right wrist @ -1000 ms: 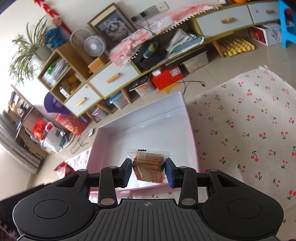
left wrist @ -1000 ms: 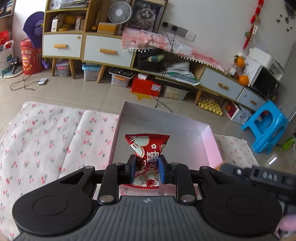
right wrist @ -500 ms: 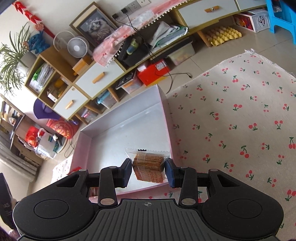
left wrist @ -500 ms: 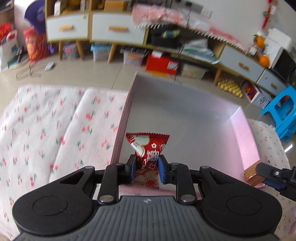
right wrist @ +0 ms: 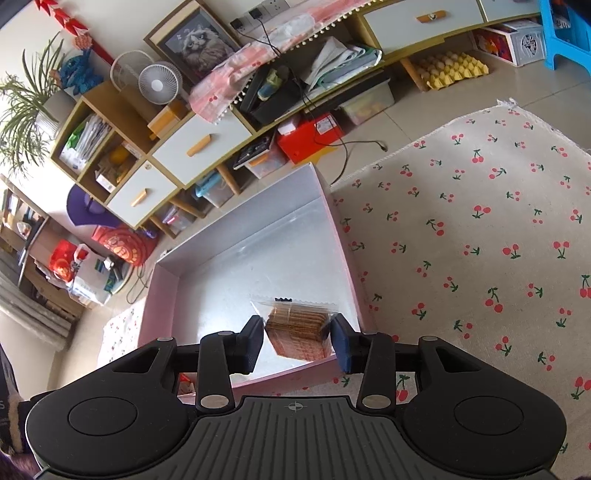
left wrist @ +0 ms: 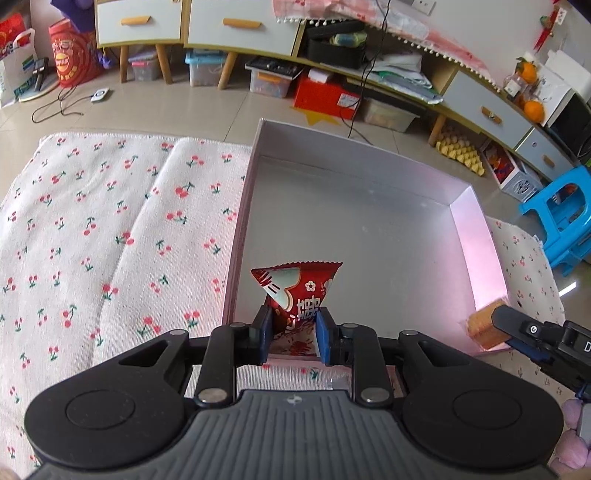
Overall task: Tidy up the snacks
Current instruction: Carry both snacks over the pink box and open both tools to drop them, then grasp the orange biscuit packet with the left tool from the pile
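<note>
A pink, open box [left wrist: 476,236] with a silvery floor lies on the cherry-print cloth, and nothing lies in the part I can see. My left gripper [left wrist: 291,332] is shut on a red snack packet [left wrist: 299,288], which stands upright over the box's near left corner. My right gripper [right wrist: 298,341] is shut on a clear packet of brown crackers [right wrist: 299,332] and holds it over the near right corner of the box [right wrist: 162,295]. In the left wrist view the cracker packet [left wrist: 480,326] and a right gripper finger [left wrist: 517,328] show at the box's near right corner.
The cherry-print cloth [left wrist: 110,229] spreads to the left of the box and the same cloth [right wrist: 480,240] to its right. Beyond the table are a tiled floor, low cabinets [left wrist: 221,26] with storage bins, and a blue stool [left wrist: 561,210].
The left gripper has tipped downward, so the box now fills its view. The right gripper, with the crackers, has shifted toward the box's right wall and entered the left view.
</note>
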Demonstrator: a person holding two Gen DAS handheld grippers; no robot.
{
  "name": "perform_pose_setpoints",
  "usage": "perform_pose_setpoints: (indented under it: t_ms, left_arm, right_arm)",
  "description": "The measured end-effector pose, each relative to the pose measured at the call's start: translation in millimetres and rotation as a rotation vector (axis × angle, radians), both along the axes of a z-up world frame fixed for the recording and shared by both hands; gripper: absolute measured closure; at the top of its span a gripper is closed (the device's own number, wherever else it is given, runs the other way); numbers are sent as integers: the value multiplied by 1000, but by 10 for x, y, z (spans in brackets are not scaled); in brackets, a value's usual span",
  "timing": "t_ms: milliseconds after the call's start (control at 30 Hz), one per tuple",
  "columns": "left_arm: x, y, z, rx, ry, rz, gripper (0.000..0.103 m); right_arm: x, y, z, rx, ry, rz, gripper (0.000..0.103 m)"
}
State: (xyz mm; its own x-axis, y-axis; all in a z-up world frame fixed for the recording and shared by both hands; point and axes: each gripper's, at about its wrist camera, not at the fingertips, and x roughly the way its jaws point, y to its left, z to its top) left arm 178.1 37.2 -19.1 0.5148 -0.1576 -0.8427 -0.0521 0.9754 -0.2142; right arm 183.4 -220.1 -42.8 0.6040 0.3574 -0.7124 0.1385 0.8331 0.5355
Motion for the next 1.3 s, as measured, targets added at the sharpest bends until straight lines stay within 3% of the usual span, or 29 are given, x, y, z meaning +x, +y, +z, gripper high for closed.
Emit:
perform_pose_setpoints:
  t_ms: [133,200,300,333,633,833,1300]
  left_arm:
    - [21,-69,17,36,0,1,75]
    - [6,-108,13,66,-32,0,70]
    - [-18,-172,26,65,-70,-19,51]
    - [-32,-196,33,77,-84,-19,38]
    - [-129,-268,174,132,-153,-50,15]
    - [-300,-172,270,152,-179,-20,7]
    - [-715,188,310,188,-174,45,1]
  right_arm:
    - [6,22,17,2,-2,11,62]
    - [6,27,27,-1,3,5,49]
    - [-15,18,75,-5,-17,-2,32]
    - [-17,13,91,-7,-21,-2,31]
    - [-56,2,191,-34,3,-16,22]
    - [-154,50,315,-60,15,6,18]
    - [-491,402,523,-154,46,153,14]
